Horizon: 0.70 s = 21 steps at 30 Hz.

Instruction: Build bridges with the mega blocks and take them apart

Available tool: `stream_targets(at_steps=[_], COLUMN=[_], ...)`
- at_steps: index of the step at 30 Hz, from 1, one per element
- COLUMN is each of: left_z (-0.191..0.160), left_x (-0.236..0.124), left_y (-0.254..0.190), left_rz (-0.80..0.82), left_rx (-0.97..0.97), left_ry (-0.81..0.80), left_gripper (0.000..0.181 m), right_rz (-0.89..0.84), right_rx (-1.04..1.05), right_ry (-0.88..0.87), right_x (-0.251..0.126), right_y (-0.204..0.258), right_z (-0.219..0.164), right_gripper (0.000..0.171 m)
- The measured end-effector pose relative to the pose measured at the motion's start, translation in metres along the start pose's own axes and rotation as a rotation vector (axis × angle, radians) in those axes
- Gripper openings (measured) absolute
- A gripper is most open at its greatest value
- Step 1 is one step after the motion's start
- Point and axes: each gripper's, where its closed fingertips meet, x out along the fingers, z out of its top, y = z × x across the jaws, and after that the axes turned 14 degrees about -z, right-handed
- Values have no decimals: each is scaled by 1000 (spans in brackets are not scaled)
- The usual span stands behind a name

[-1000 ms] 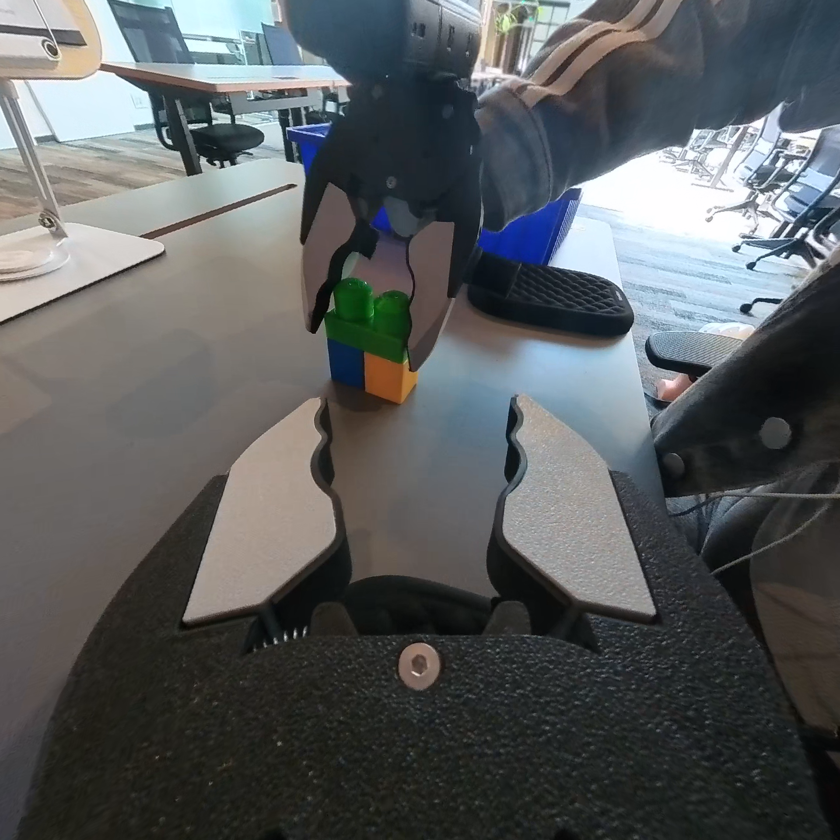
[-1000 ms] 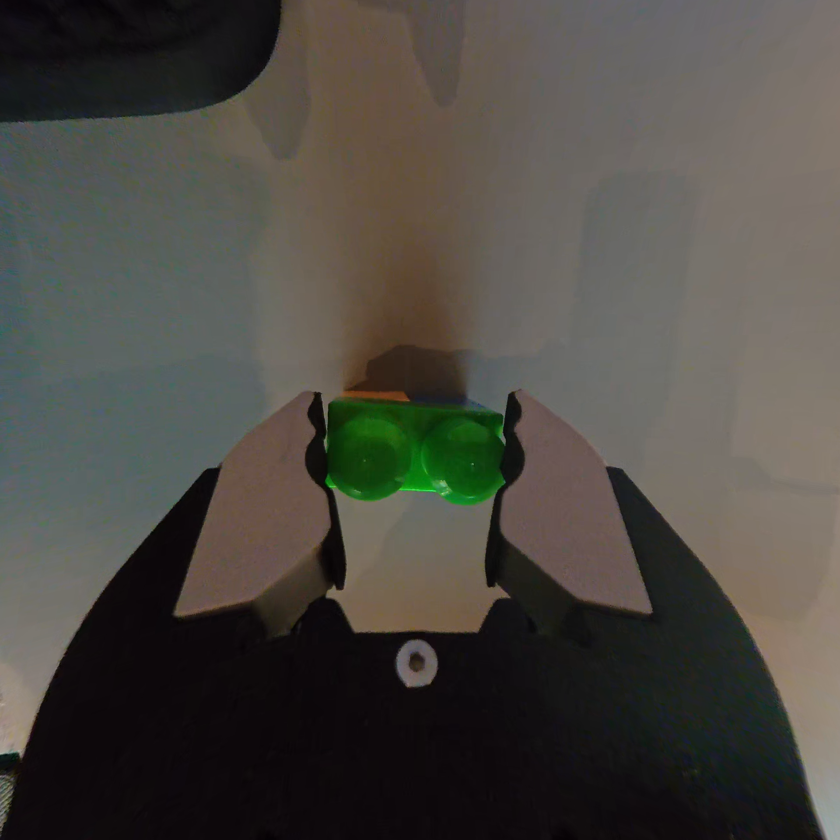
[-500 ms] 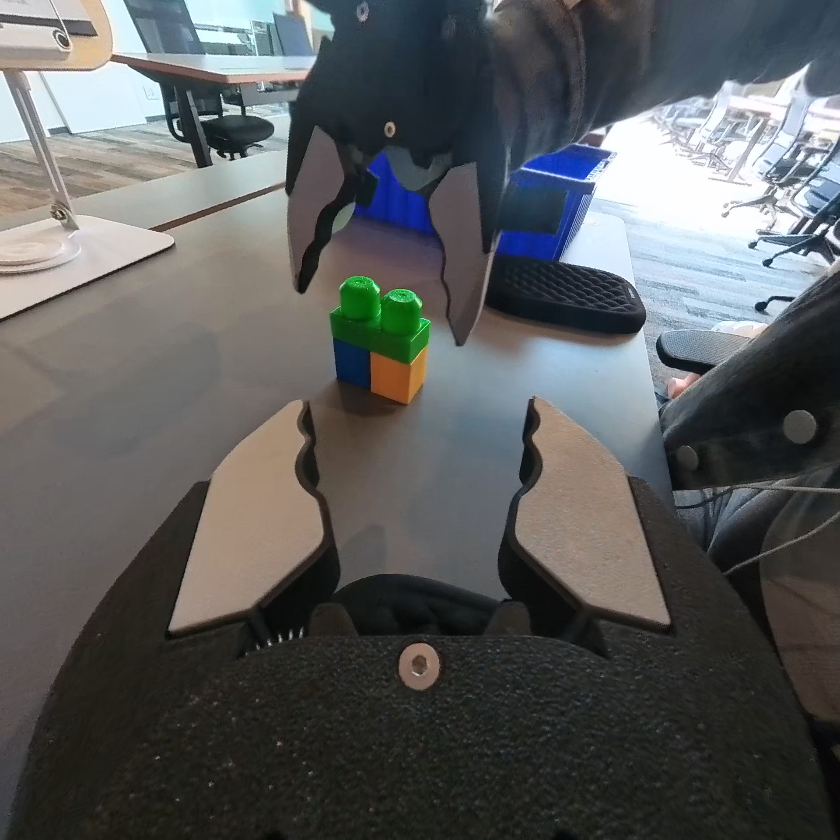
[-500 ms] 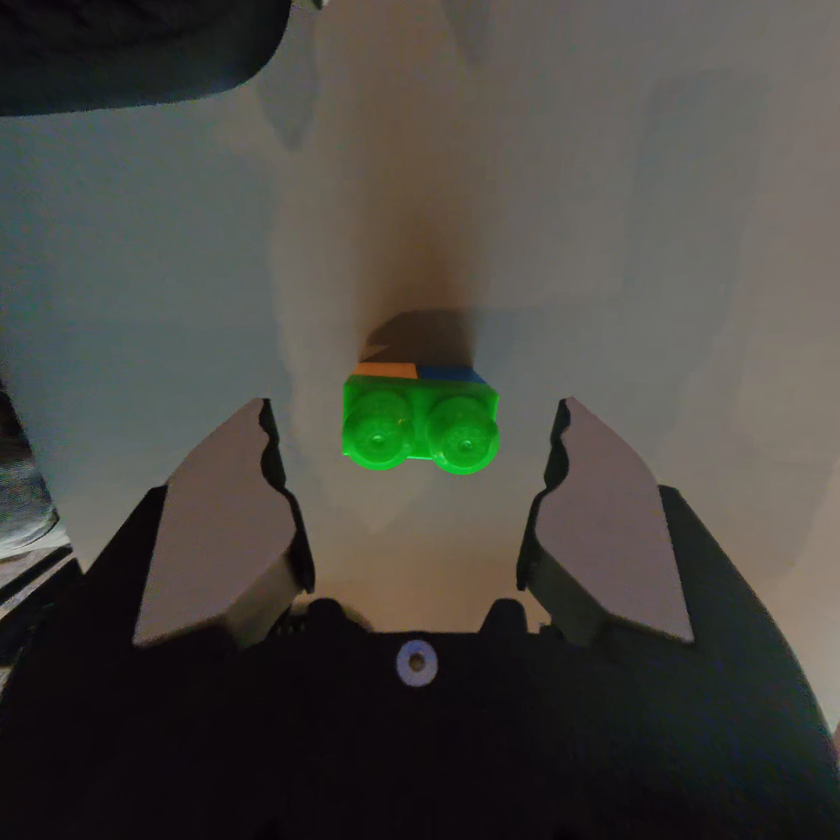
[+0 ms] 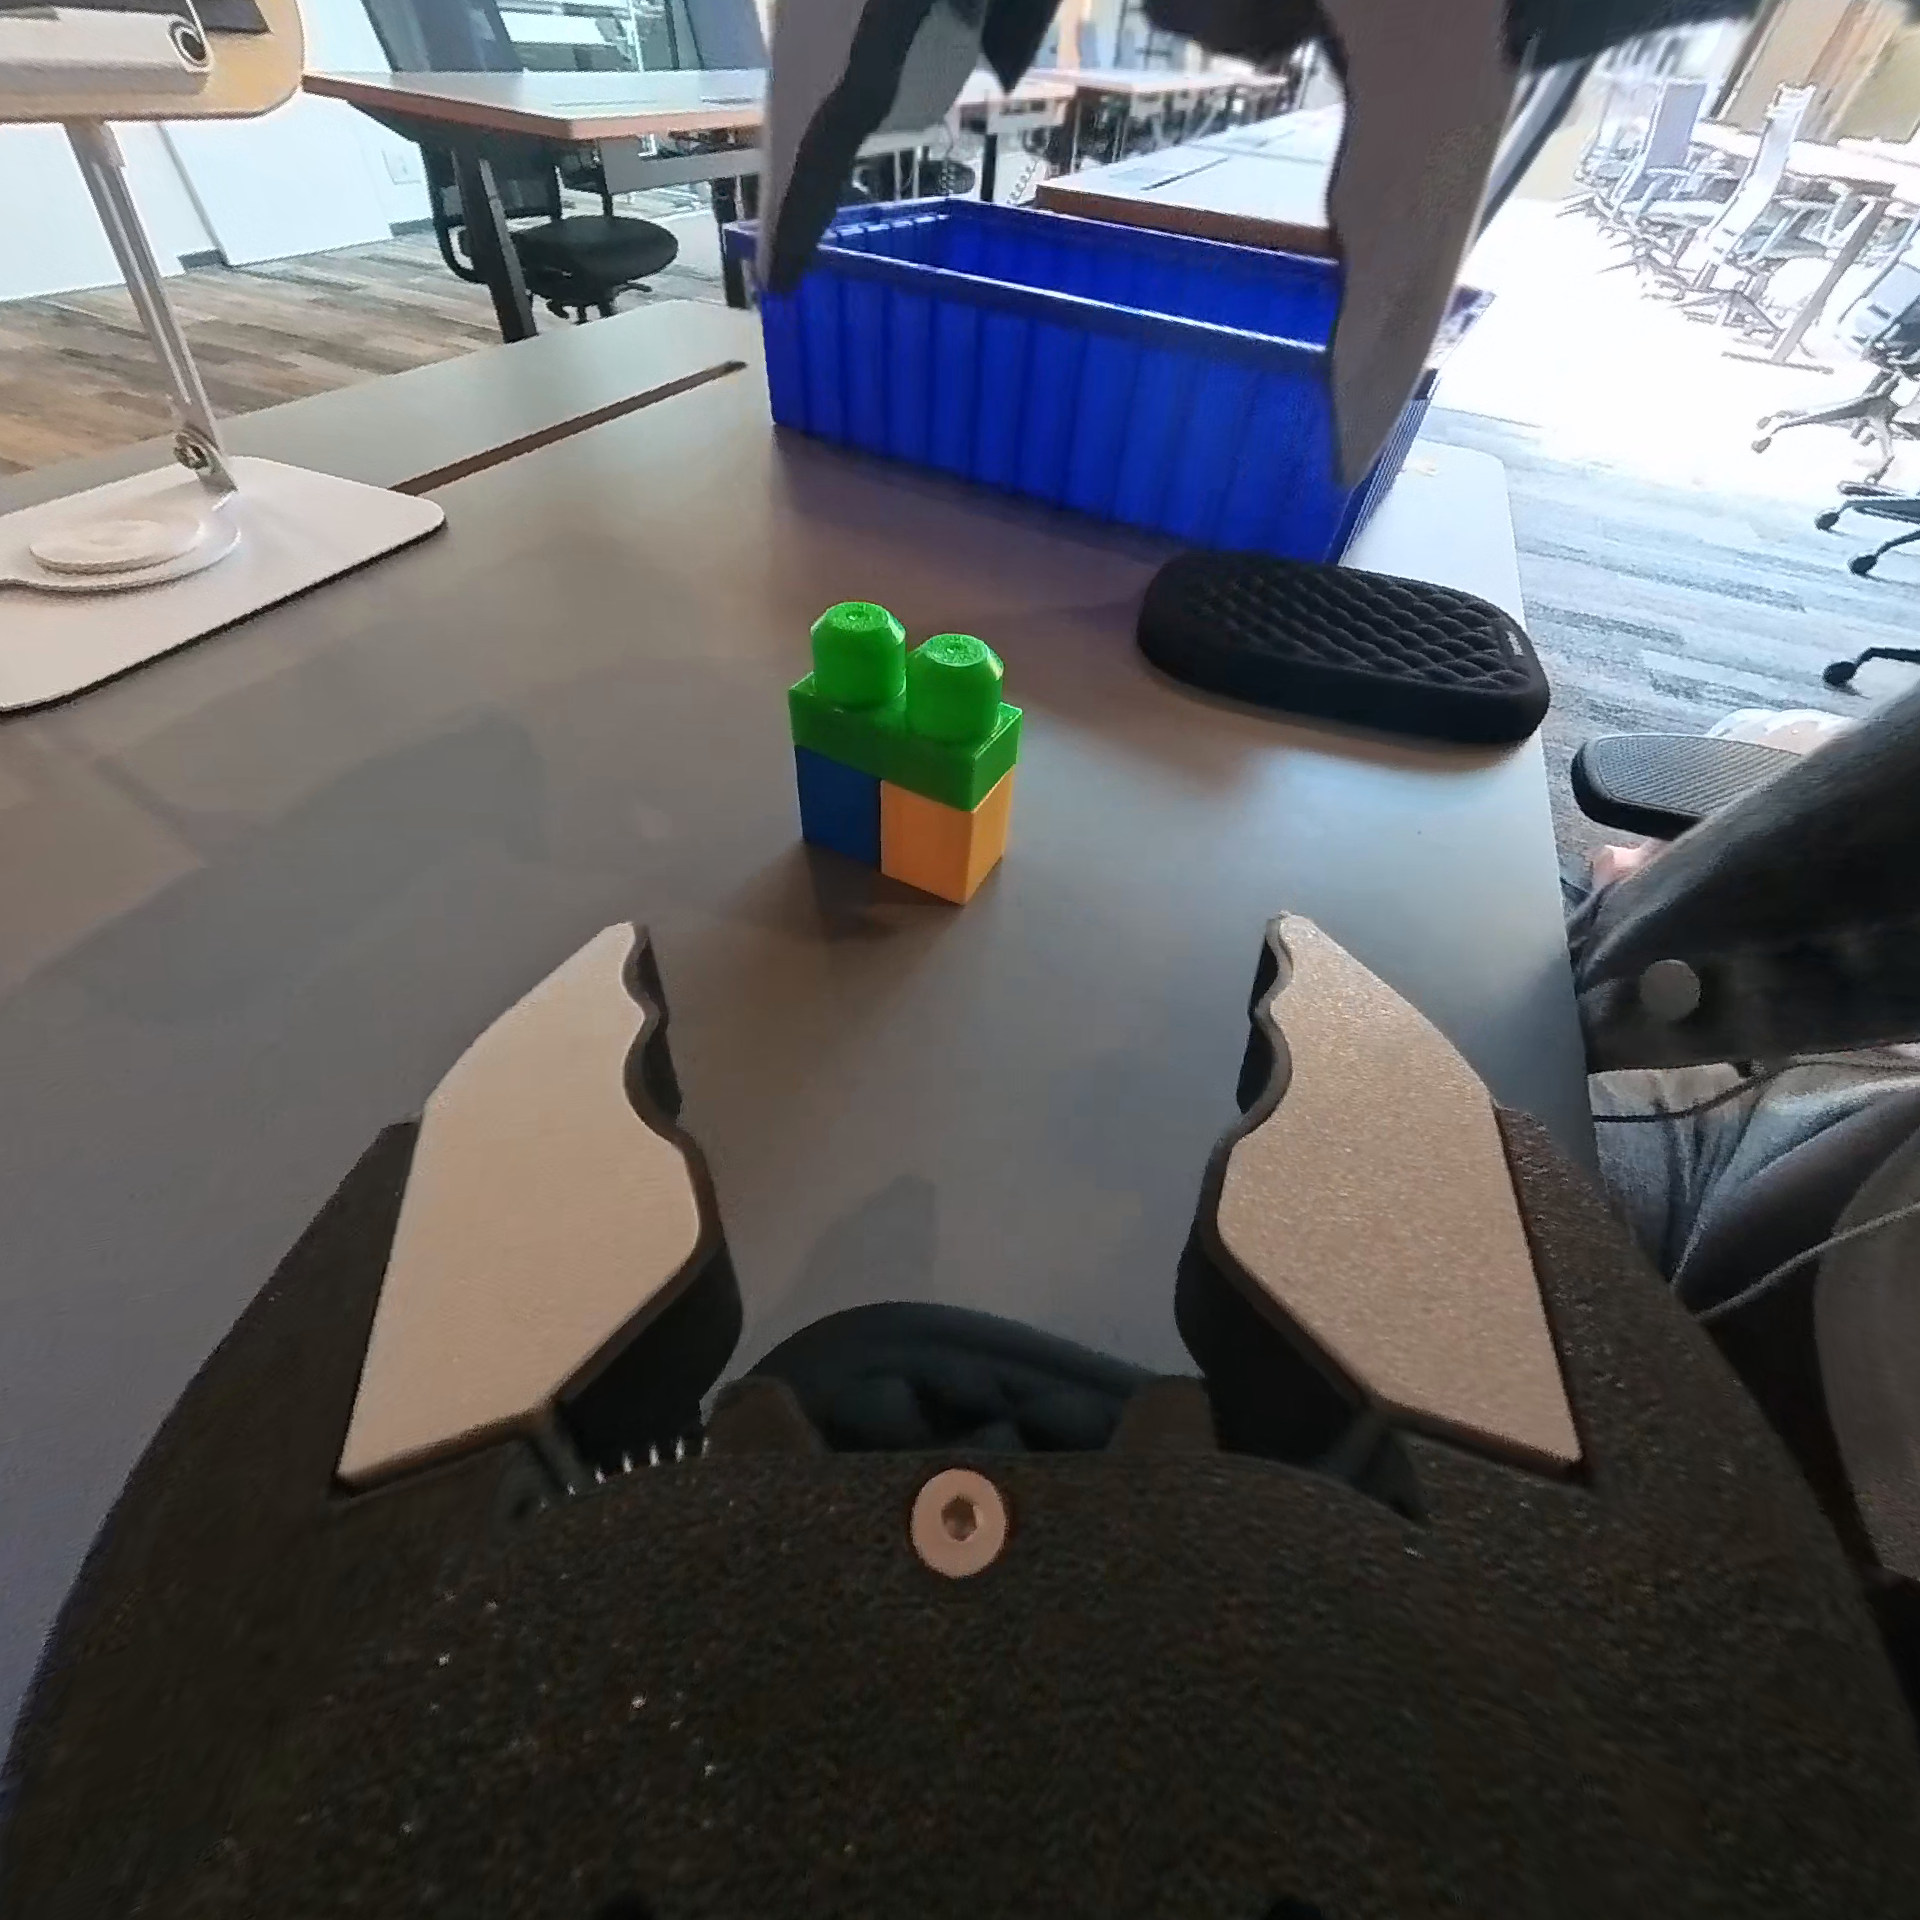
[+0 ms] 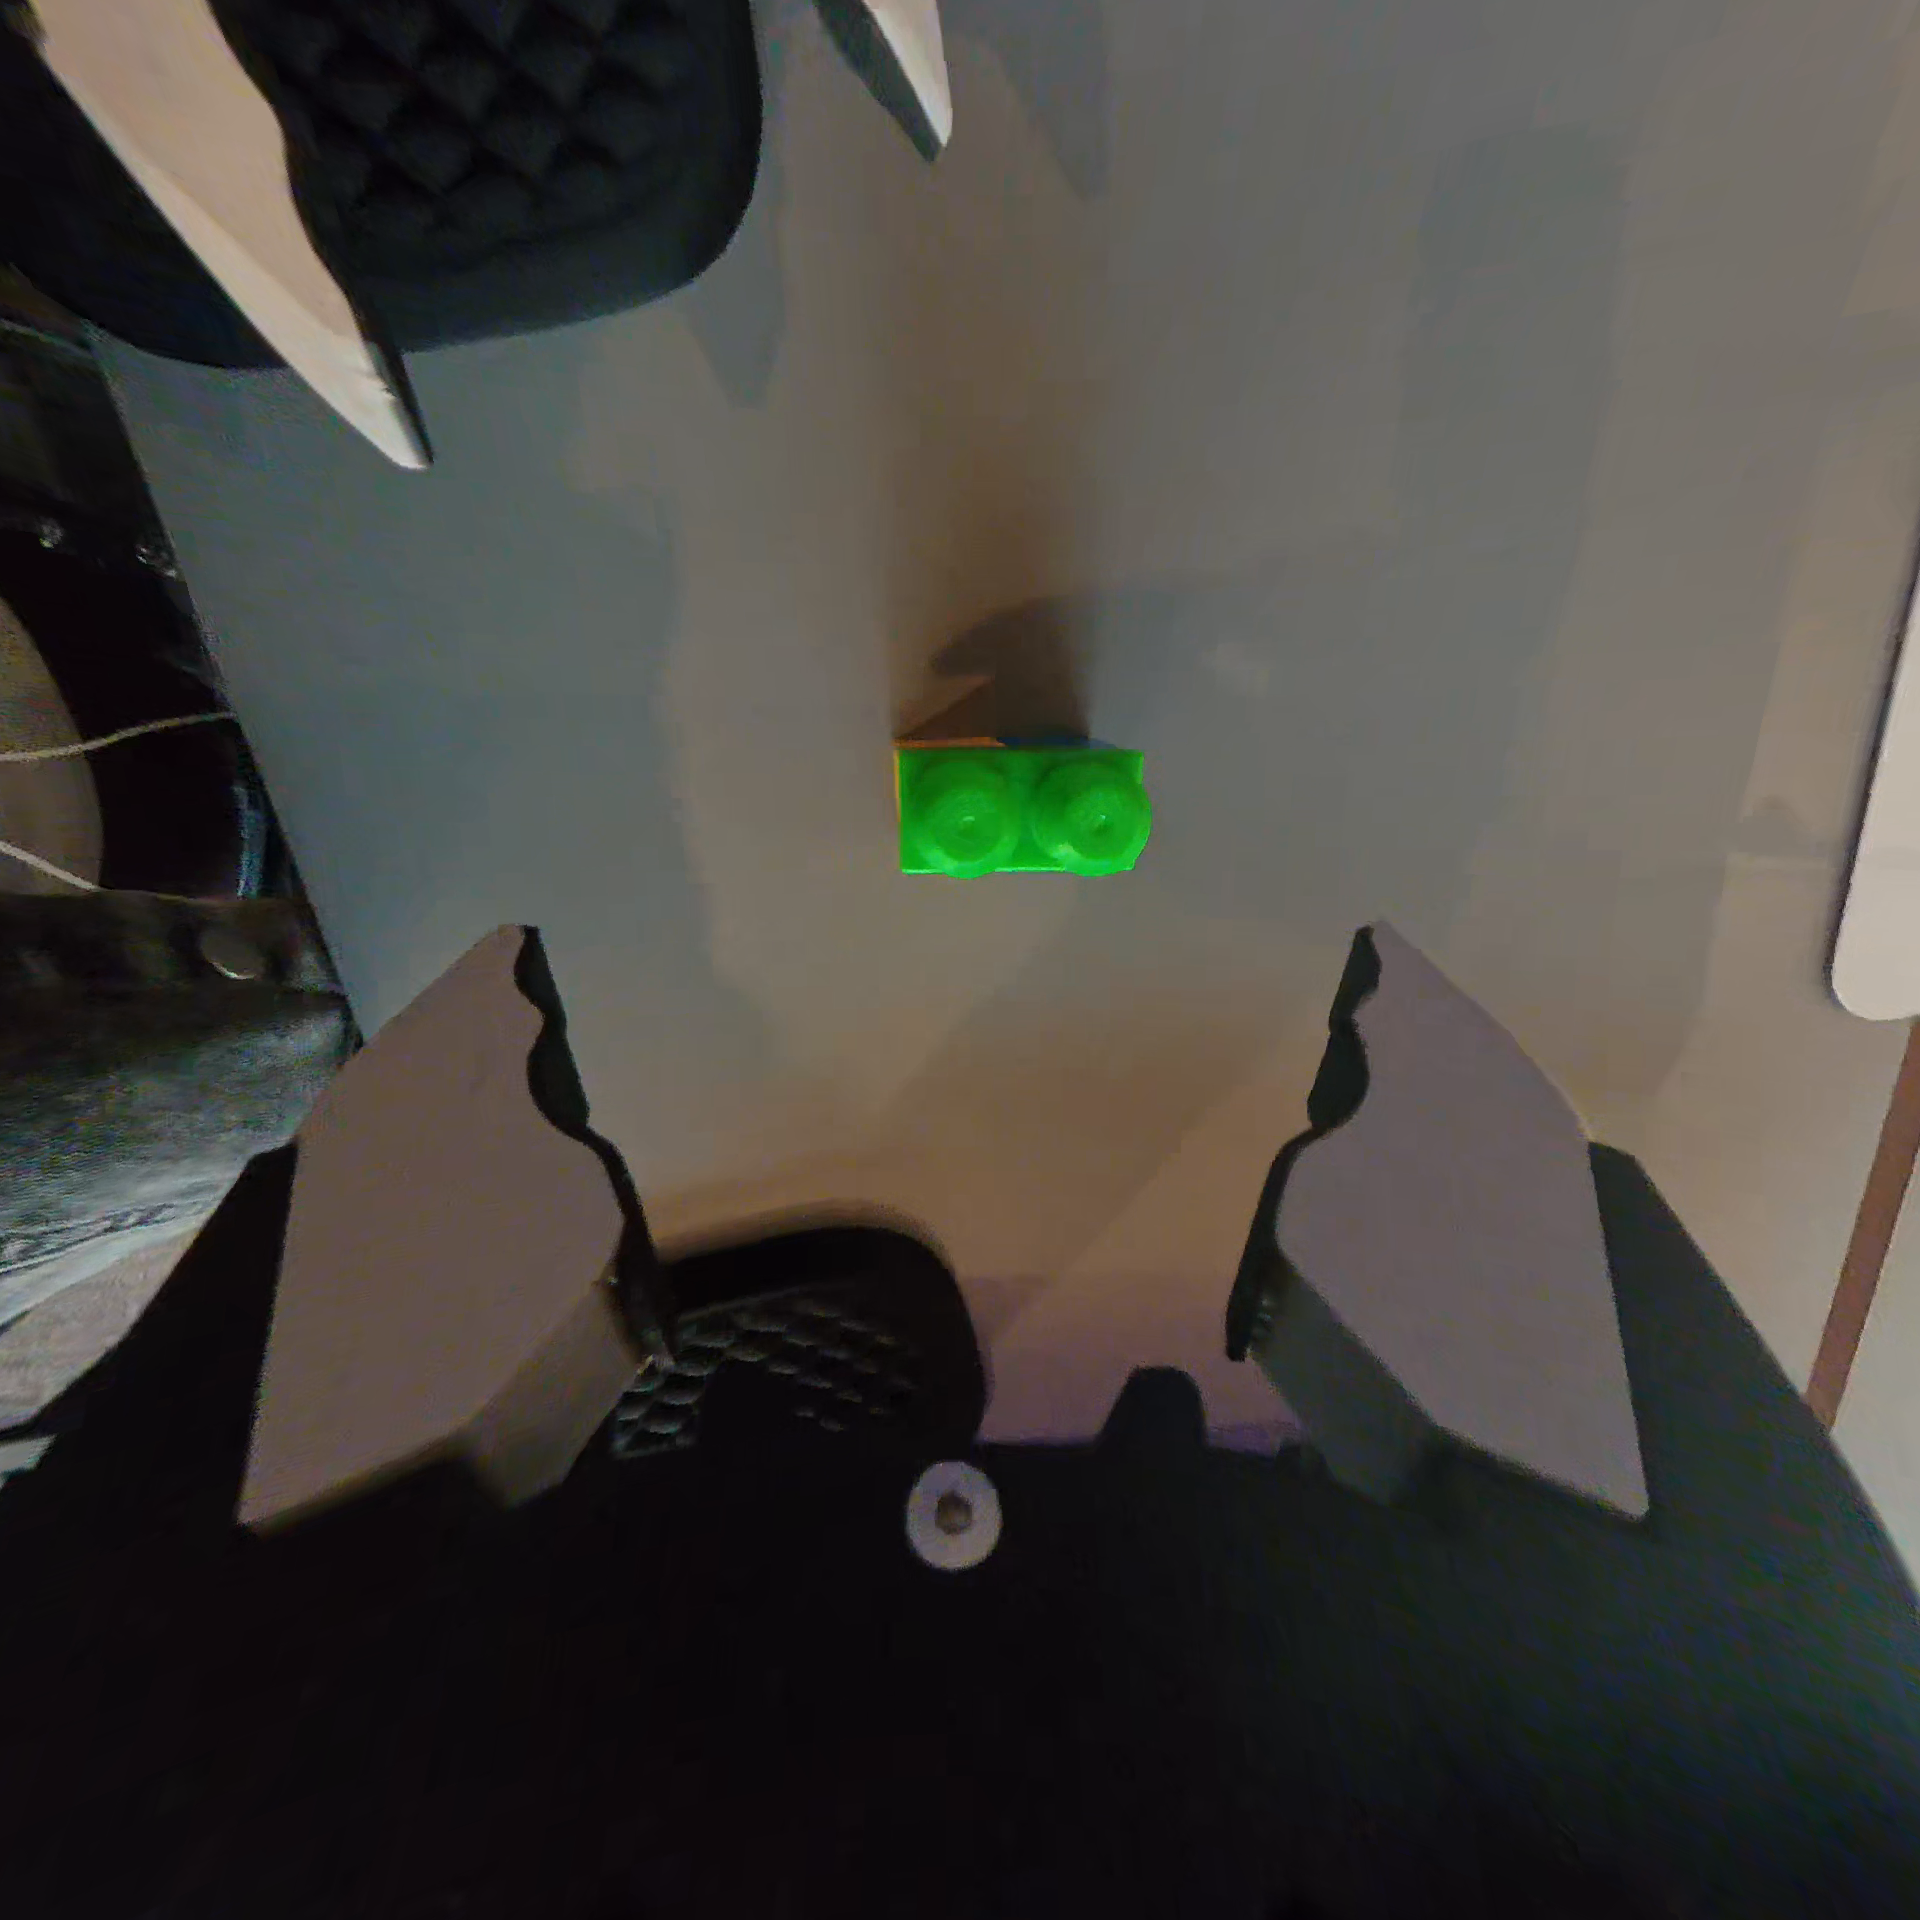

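Note:
A small bridge stands on the dark table (image 5: 416, 831): a green two-stud block (image 5: 902, 717) sits on a blue block (image 5: 837, 816) and an orange block (image 5: 940, 842). My left gripper (image 5: 961, 935) is open and empty, low over the table, just short of the stack. My right gripper (image 6: 945, 935) is open and empty, high above, looking straight down on the green block (image 6: 1023, 816). Its two fingers (image 5: 1392, 260) hang at the top of the left wrist view. The left gripper's fingers (image 6: 312, 291) show at the top left of the right wrist view.
A blue ribbed bin (image 5: 1039, 416) stands behind the stack. A black wrist rest (image 5: 1340, 644) lies to its right front. A white stand base (image 5: 208, 540) is at the left. A person's sleeve (image 5: 1766, 935) and a chair armrest (image 5: 1683, 779) are past the table's right edge. From the right gripper's tips to the green block (image 6: 1023, 816) is close to 7 cm.
My right gripper let go of the green block, opened wide and rose well above the stack. My left gripper opened a little wider. The stack stayed put.

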Motion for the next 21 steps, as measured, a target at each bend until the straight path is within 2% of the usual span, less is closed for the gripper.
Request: stream_targets(at_steps=[9,21], left_z=[2,52], left_x=[1,-12], left_y=[-1,-1], left_rz=[48,127], left_rx=[-4,41], left_ry=[70,73], left_gripper=[113,113], right_rz=[-132,-272], right_rx=[190,448], right_ry=[-184,-439], right_x=[-40,-73], right_y=[-6,-13], right_z=[-19,-49], right_gripper=[138,134])
